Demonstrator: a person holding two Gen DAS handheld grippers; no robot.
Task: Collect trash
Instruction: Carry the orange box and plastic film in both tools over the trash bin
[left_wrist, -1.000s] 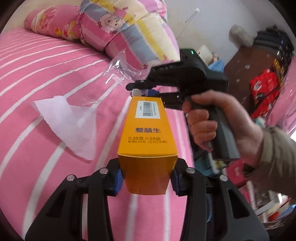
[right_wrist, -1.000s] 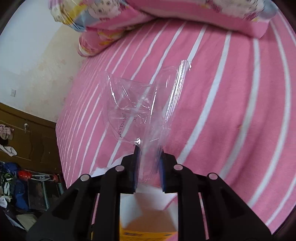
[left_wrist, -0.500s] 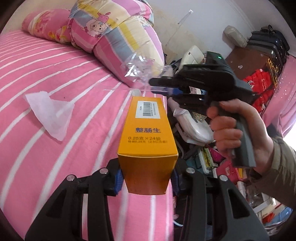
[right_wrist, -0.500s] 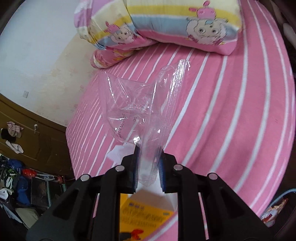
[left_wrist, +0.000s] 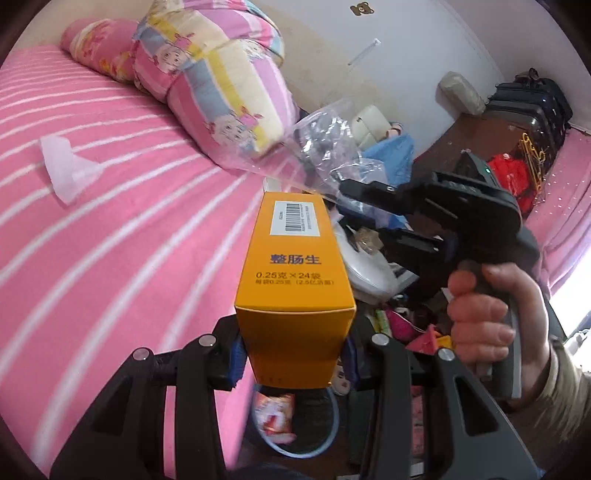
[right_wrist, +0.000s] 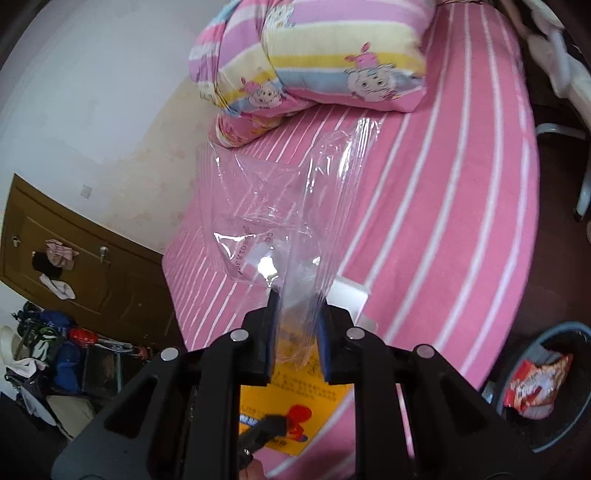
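Pink striped bed slides away left as both tongs swing out past its edge. Left tongs stay clamped on the box, right tongs on the bag. Bin now sits right below; the drop looks close. Tissue still lies on the bed.

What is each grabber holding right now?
Left gripper: closed on the orange box.
Right gripper: closed on the clear plastic bag.

Black grippers, blue pads
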